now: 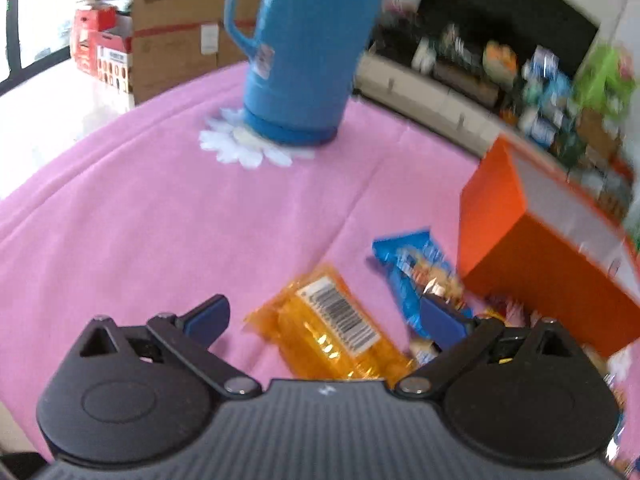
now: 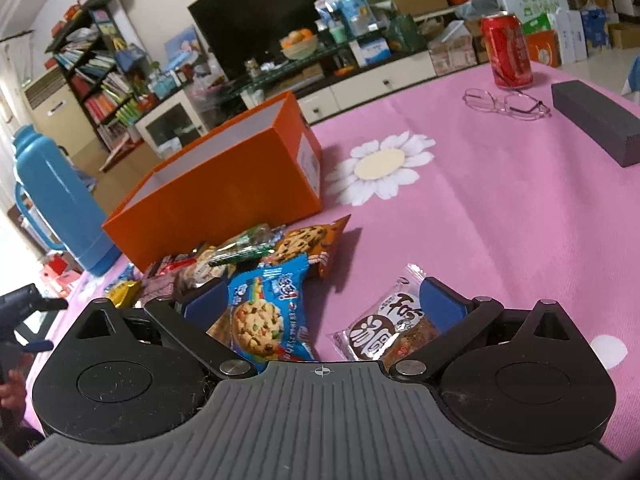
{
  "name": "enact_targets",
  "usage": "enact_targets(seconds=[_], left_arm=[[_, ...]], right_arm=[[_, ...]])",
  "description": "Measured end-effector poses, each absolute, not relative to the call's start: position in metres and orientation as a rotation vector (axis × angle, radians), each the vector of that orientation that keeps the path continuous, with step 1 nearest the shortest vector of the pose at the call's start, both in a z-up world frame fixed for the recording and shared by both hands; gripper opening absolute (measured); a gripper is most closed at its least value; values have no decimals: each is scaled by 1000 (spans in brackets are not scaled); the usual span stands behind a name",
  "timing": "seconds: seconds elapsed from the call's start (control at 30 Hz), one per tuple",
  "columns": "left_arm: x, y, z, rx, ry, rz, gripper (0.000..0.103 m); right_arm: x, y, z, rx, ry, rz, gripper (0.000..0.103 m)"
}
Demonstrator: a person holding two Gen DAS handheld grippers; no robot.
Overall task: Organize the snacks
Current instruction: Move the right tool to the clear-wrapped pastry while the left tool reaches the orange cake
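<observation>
My left gripper (image 1: 326, 320) is open just above the pink tablecloth. An orange snack packet (image 1: 332, 332) with a barcode lies between its fingers, and a blue biscuit packet (image 1: 416, 272) lies by the right finger. An open orange box (image 1: 520, 240) stands to the right. My right gripper (image 2: 324, 300) is open over the snack pile. A blue cookie packet (image 2: 268, 312) and a clear brown pastry packet (image 2: 388, 324) lie between its fingers. A brown cookie packet (image 2: 312, 240) and several other snacks lie in front of the orange box (image 2: 224, 192).
A blue thermos (image 1: 304, 48) stands on a daisy print at the back; it also shows in the right wrist view (image 2: 60, 200). A red can (image 2: 506, 52), glasses (image 2: 506, 104) and a dark block (image 2: 596, 120) lie at the far right. The left gripper (image 2: 20, 308) shows at the left edge.
</observation>
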State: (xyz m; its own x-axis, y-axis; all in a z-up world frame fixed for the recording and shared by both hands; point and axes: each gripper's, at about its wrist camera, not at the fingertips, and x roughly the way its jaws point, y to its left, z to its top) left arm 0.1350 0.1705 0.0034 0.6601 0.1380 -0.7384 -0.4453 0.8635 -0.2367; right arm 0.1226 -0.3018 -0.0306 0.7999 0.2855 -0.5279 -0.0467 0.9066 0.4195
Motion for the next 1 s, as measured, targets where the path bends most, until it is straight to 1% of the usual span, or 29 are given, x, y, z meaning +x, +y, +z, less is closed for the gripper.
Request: enact_targets(seconds=[0.03, 0.13, 0.27, 0.3, 0.37, 0.4, 0.47, 0.5, 0.57, 0.6, 0.63, 0.7, 0.77, 0.83, 0.87, 0.9, 1.0], left_arm=[[136, 171, 0, -436, 825, 375, 100], [138, 170, -6, -505, 826, 425, 100], [154, 160, -19, -454, 846, 520, 99], [155, 156, -23, -436, 860, 506, 95], [151, 148, -24, -368, 862, 488, 93], [147, 146, -24, -334, 864, 470, 86], [139, 145, -25, -289, 863, 423, 77], [133, 145, -25, -257, 865, 388, 76], [124, 147, -26, -195, 873, 334, 76], [120, 148, -26, -166, 873, 319, 80], [116, 150, -27, -154, 871, 307, 80], [114, 156, -27, -155, 868, 288, 79], [113, 160, -27, -160, 862, 271, 75], [114, 162, -24, -172, 838, 255, 81], [116, 161, -22, -175, 816, 247, 88], [117, 160, -21, -168, 793, 241, 92], [126, 152, -24, -116, 786, 222, 93]], right_arm=[[124, -302, -31, 404, 625, 182, 91], [125, -302, -32, 402, 627, 181, 92], [126, -299, -32, 382, 630, 190, 92], [125, -299, -31, 379, 629, 191, 92], [125, -300, -31, 391, 627, 193, 92], [126, -301, -31, 399, 628, 193, 92], [125, -303, -32, 409, 628, 190, 92], [125, -303, -31, 411, 627, 191, 92], [125, -303, -31, 411, 626, 194, 92], [125, -303, -31, 410, 626, 196, 92], [125, -302, -31, 409, 626, 196, 92], [125, -301, -31, 402, 627, 194, 92], [124, -299, -30, 395, 629, 189, 92], [119, -299, -29, 387, 632, 170, 92], [114, -299, -28, 384, 627, 162, 92], [109, -298, -27, 380, 623, 158, 92], [93, -290, -31, 331, 656, 149, 92]])
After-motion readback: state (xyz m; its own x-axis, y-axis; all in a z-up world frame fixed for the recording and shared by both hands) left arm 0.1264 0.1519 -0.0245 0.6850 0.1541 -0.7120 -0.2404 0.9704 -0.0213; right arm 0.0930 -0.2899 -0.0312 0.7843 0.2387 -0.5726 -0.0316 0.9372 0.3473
